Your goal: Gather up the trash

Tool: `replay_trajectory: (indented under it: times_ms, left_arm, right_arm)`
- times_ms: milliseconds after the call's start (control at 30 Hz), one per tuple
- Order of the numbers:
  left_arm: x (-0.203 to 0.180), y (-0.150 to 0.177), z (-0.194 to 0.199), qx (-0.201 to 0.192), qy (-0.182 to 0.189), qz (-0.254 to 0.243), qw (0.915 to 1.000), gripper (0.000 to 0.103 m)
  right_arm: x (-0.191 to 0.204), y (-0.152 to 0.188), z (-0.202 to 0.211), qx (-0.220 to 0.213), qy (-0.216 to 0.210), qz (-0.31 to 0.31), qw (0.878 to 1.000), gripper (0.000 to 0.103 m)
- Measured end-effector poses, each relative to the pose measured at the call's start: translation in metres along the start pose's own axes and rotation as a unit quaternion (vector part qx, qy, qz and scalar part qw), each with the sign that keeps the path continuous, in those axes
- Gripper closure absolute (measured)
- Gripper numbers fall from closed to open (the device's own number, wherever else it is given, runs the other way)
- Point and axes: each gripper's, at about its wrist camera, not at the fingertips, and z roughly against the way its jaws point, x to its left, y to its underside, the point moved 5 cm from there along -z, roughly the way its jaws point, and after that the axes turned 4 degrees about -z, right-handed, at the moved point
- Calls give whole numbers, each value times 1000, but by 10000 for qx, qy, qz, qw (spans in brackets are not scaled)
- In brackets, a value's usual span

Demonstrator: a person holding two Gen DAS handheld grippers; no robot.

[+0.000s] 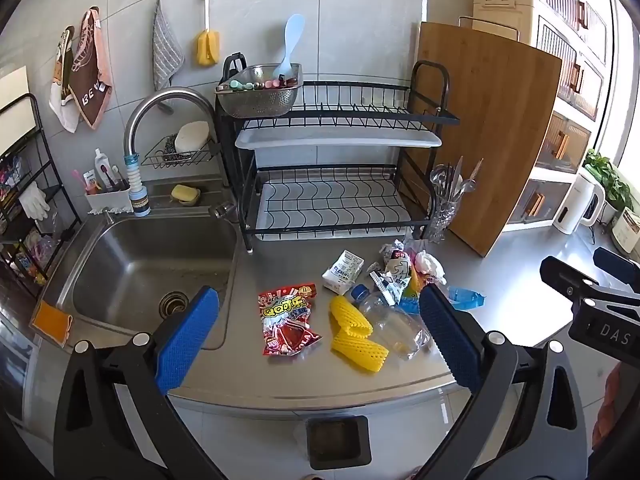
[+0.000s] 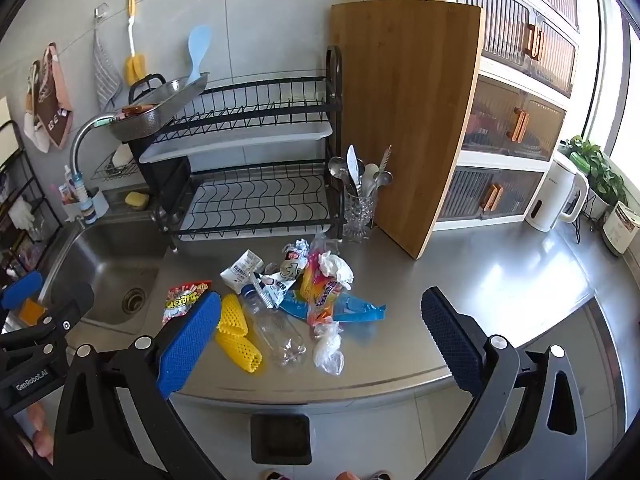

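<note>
Trash lies in a loose pile on the steel counter: a red snack packet, yellow foam netting, a clear plastic bottle, a white carton, crumpled wrappers and a blue wrapper. In the right wrist view the bottle, netting, blue wrapper and a clear bag show. My left gripper is open and empty above the counter's front edge. My right gripper is open and empty, held to the right of the left one. A dark bin stands on the floor below.
A sink is at the left. A black dish rack stands behind the trash. A glass of cutlery and a wooden cutting board are at its right. A white kettle stands far right.
</note>
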Motion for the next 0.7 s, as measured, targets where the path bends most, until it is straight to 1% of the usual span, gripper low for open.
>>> replay_trajectory:
  times_ms: [167, 267, 300, 400, 433, 700]
  left_arm:
    - [0, -1, -1, -32, 2, -17, 10000, 8]
    - [4, -8, -5, -24, 5, -2, 10000, 8]
    - [3, -12, 2, -52, -27, -9, 10000, 8]
    - [7, -16, 1, -61, -53, -5, 10000, 8]
    - [1, -13, 3, -102, -97, -39, 9999, 8]
    - [2, -15, 3, -124, -115, -50, 9998, 8]
  right_arm:
    - [-7, -5, 3, -48, 4, -60, 10000, 3]
    - [-6, -6, 2, -55, -5, -66, 10000, 3]
    - [-9, -7, 3, -85, 9, -99, 9999, 3]
    - [-8, -8, 2, -103, 17, -91, 9999, 3]
    - [-8, -8, 2, -108, 11, -91, 9999, 3]
    - [-4, -10, 2, -122, -16, -93, 9999, 3]
